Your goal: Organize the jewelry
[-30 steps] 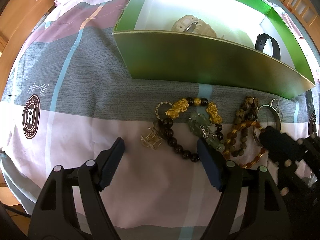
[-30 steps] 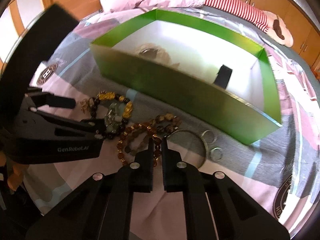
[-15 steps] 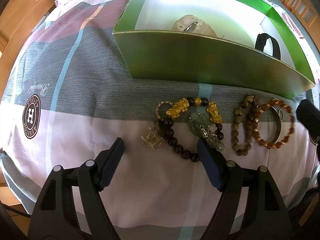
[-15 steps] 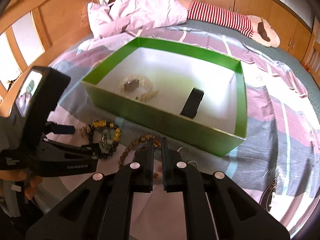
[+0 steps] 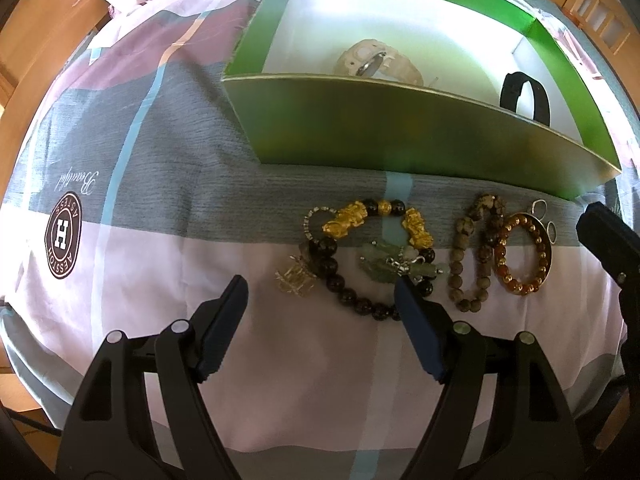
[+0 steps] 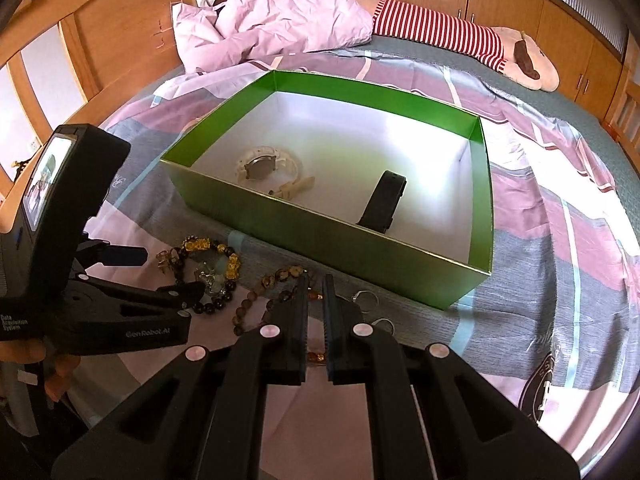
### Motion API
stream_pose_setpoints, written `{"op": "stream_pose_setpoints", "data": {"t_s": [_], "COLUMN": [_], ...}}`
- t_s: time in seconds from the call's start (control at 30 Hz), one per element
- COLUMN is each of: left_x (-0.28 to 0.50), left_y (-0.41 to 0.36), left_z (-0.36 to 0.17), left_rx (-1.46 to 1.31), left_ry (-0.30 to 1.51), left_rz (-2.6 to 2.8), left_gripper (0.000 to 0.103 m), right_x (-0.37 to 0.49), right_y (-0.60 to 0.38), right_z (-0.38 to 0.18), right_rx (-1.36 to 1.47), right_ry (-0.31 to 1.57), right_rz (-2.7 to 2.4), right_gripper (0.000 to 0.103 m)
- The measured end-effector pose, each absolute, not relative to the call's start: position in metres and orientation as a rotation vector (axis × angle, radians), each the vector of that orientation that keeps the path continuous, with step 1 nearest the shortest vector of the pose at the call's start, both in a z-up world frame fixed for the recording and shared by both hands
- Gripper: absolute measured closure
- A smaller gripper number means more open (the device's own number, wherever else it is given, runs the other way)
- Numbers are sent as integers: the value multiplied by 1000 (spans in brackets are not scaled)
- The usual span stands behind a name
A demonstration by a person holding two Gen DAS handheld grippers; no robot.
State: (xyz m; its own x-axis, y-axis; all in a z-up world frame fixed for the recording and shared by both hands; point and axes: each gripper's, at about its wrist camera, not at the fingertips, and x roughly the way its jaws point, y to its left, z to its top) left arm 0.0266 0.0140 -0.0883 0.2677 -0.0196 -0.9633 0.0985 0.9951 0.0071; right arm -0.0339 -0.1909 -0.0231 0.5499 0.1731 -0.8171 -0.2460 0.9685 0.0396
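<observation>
Amber bracelet [image 5: 522, 254] flat on bed [image 5: 160, 152], long axis toward green box [image 5: 400, 136]; left hand-held gripper [image 5: 320, 300] wide, right hand-held gripper [image 6: 316, 284] closed empty.

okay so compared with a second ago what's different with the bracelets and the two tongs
The right tongs have lifted up and back from the pile, shut with nothing held. The amber bead bracelet, bunched under them before, now lies spread in an open loop inside the silver bangle. Unchanged: the left tongs open over the black and gold bracelet, and the two watches in the green box.
</observation>
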Motion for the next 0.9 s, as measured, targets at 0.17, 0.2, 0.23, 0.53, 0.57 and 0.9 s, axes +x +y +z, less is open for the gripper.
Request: {"op": "stream_pose_setpoints", "data": {"t_s": [0.17,0.2,0.23,0.53,0.57,0.9], "left_x": [30,30,30,31,33,41], "left_y": [15,15,14,16,19,67], "left_z": [-92,-92,-93,-87,-85,-49], "left_rx": [73,76,78,60,51,-119], "left_ry": [1302,1303,1302,1302,1298,1267], "left_rz": [-79,-80,-82,-91,-90,-122], "left_gripper": [28,28,28,28,28,62], "right_x": [-33,-33,-33,-32,-32,-31], "right_y": [-191,-190,-189,-188,-188,-196], "right_z": [-26,-26,-27,-32,-31,-25], "right_rx": [-84,-86,-89,-106,-105,-82], "right_ry": [970,972,976,996,994,987], "right_rz": [251,251,252,258,256,232], "right_gripper": [96,96,96,96,96,96]}}
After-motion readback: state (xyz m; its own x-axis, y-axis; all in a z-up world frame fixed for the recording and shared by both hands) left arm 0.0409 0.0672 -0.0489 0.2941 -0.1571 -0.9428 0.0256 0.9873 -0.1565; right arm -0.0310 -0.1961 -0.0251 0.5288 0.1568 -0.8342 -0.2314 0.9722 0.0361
